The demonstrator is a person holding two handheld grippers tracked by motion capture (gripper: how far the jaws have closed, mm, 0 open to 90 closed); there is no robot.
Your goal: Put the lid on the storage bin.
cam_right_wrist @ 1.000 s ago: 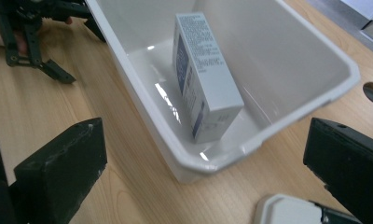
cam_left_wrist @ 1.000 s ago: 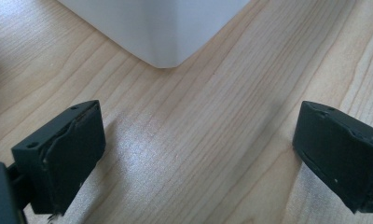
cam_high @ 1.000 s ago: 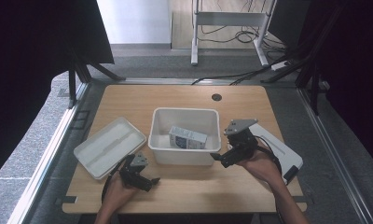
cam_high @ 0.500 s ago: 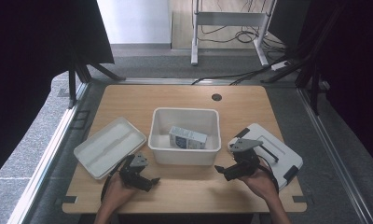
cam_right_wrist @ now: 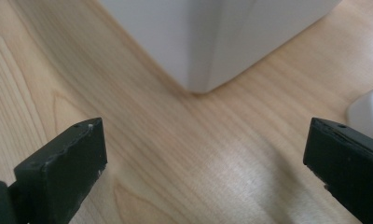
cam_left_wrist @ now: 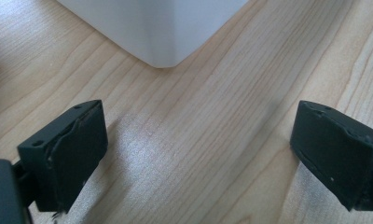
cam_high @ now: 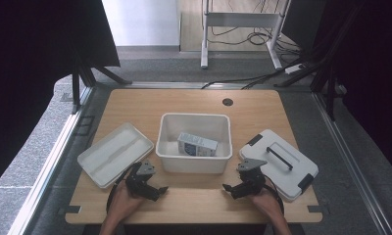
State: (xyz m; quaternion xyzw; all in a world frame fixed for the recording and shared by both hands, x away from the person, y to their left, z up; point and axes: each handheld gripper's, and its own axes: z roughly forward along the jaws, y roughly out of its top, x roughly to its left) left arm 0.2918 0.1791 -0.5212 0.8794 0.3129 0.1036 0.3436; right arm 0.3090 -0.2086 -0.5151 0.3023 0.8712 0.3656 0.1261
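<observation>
The white bin sits mid-table with 1 small carton inside, its lid parked by the right edge, likely to leave the bin accessible. At the near edge, left gripper and right gripper rest spread wide, empty, each facing a near bin corner.

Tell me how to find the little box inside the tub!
Look at the wooden table and find the white tub in its middle. The small carton lies inside on its side. It alone has blue print; the tray and lid beside the tub are plain white.
</observation>
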